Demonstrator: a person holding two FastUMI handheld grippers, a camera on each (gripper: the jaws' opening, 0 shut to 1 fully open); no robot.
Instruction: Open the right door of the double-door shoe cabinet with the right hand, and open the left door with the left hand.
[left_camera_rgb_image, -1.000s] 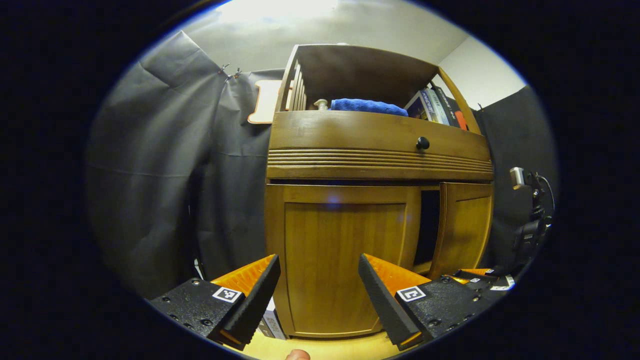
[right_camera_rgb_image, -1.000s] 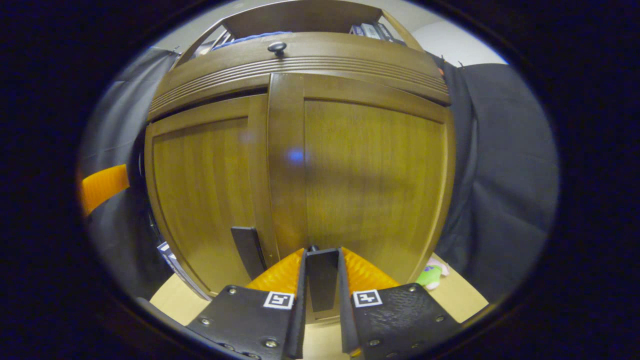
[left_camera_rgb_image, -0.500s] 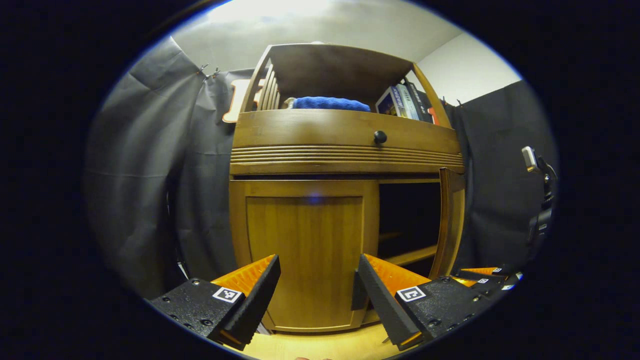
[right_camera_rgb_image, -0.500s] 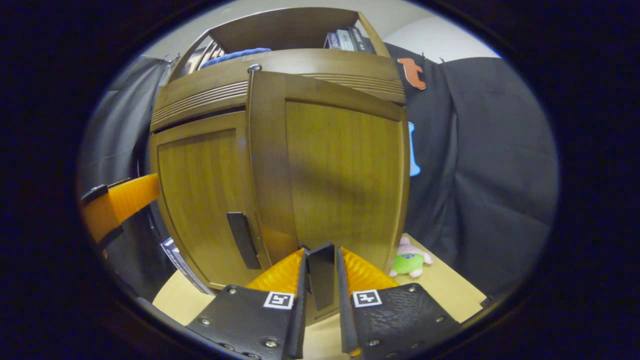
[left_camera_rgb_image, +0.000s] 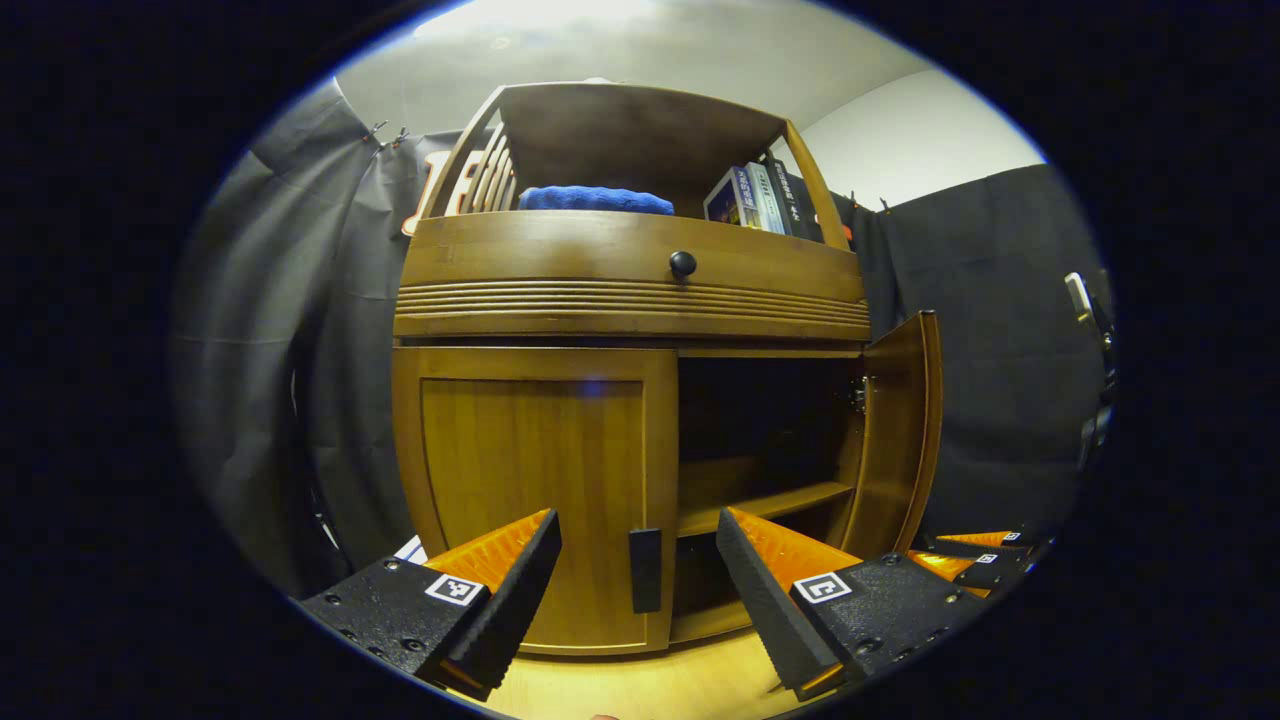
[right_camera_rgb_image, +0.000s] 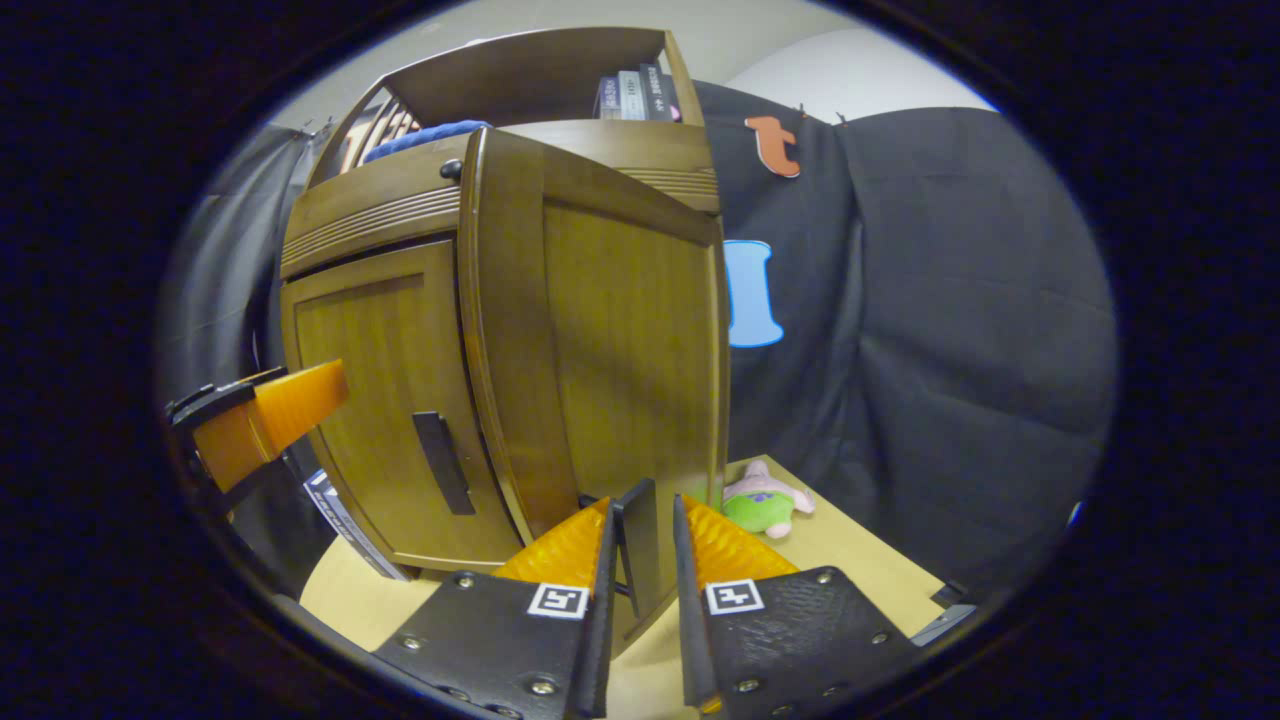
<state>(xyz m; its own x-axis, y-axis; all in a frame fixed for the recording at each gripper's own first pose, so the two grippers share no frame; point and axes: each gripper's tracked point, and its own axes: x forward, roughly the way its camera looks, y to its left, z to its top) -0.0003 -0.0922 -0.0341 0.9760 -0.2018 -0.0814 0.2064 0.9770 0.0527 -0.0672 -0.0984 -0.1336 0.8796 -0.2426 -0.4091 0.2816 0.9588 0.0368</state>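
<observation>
A: Left gripper view first. We see the cabinet (left_camera_rgb_image: 630, 300) standing on a pale tabletop (left_camera_rgb_image: 640, 690). Its right door (left_camera_rgb_image: 900, 430) is swung wide, its left door (left_camera_rgb_image: 535, 490) is flush and closed. What can't we make out?

B: The space behind the right door is mostly dark; we pick out one shelf (left_camera_rgb_image: 760, 505) and little else. The right gripper (left_camera_rgb_image: 975, 550) is cut off at the lower right edge, so from here we cannot tell its grip.

A: And our left gripper (left_camera_rgb_image: 638, 570)?

B: Its fingers stand wide apart, holding nothing, touching nothing. The left door's handle (left_camera_rgb_image: 645, 570) shows in the gap between them, beyond the tips.

A: Right gripper view now.

B: The right gripper (right_camera_rgb_image: 640, 530) is clamped on the right door's handle (right_camera_rgb_image: 640, 545); both fingers press its sides. That door (right_camera_rgb_image: 610, 350) stands edge-on towards us and hides the cabinet's inside. The left gripper (right_camera_rgb_image: 265, 420) pokes in at the left edge, off the left door (right_camera_rgb_image: 370, 400). A small plush toy (right_camera_rgb_image: 765, 500) lies on the tabletop behind the open door, partly hidden.
</observation>
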